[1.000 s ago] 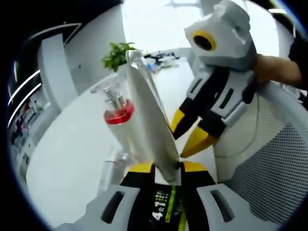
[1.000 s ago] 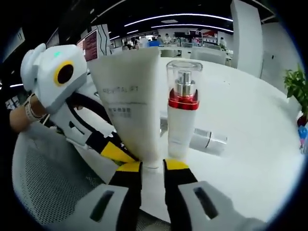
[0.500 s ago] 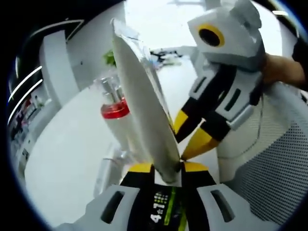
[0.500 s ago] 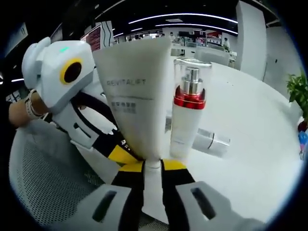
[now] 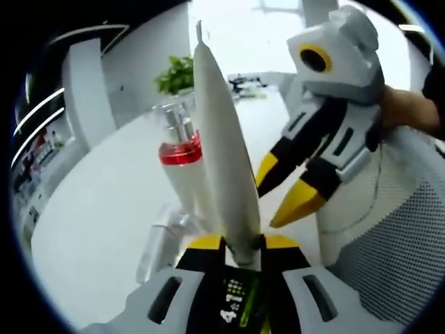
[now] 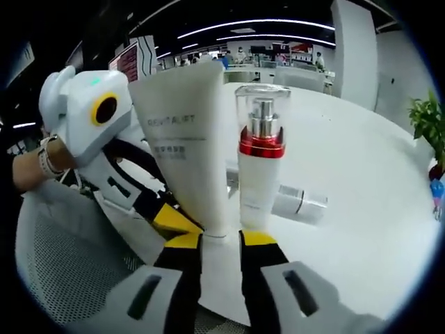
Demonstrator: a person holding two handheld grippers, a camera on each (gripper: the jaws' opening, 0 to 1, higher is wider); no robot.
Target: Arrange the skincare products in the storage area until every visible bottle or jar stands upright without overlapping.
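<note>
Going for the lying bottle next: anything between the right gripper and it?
Yes: the upright pump bottle stands directly ahead of the right gripper, covering one end of the lying bottle, with the white tube beside it.

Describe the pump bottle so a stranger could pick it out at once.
On the white round table, look just past the right gripper. Two things stand upright side by side: a wide white tube and the pump bottle. The bottle is the slimmer one, with a red collar and silver pump under a clear cap.
</note>
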